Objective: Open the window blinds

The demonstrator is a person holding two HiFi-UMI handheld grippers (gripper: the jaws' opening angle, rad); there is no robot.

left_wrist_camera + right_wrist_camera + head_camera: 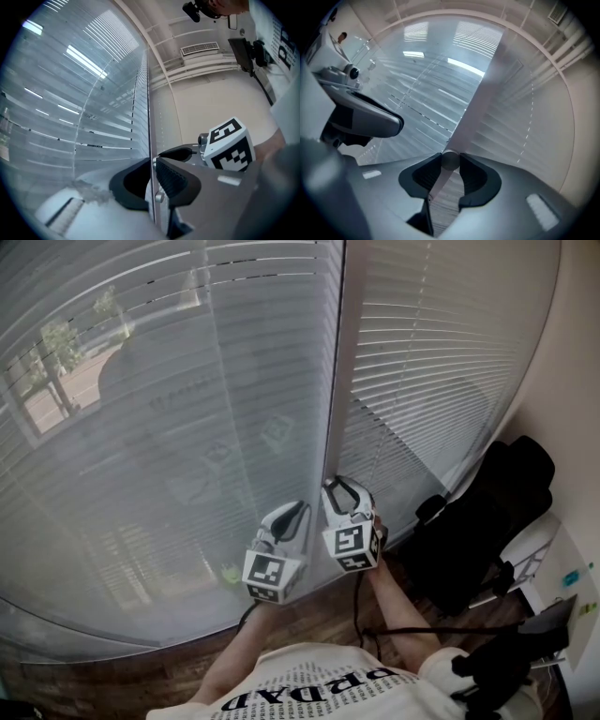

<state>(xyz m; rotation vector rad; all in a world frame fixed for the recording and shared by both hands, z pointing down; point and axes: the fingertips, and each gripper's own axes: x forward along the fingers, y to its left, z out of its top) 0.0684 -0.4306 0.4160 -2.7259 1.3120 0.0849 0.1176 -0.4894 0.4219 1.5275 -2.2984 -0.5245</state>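
Two panels of white slatted blinds (169,427) cover the window, with a pale upright frame post (333,381) between them. Both grippers are at that post, side by side and low down. In the left gripper view, my left gripper (152,165) has its jaws nearly together, pinching a thin vertical cord (149,93). In the head view the left gripper (302,508) sits just left of the post. My right gripper (450,165) grips the round end of a pale wand (450,158), a pad against each side. Seen from the head, the right gripper (336,486) is slightly higher.
A black office chair (487,512) stands close on the right, by the wall. Beside it are a white desk edge (562,587) and dark cables (422,629). Wood floor (309,610) runs under the window. The other gripper's marker cube (229,143) shows in the left gripper view.
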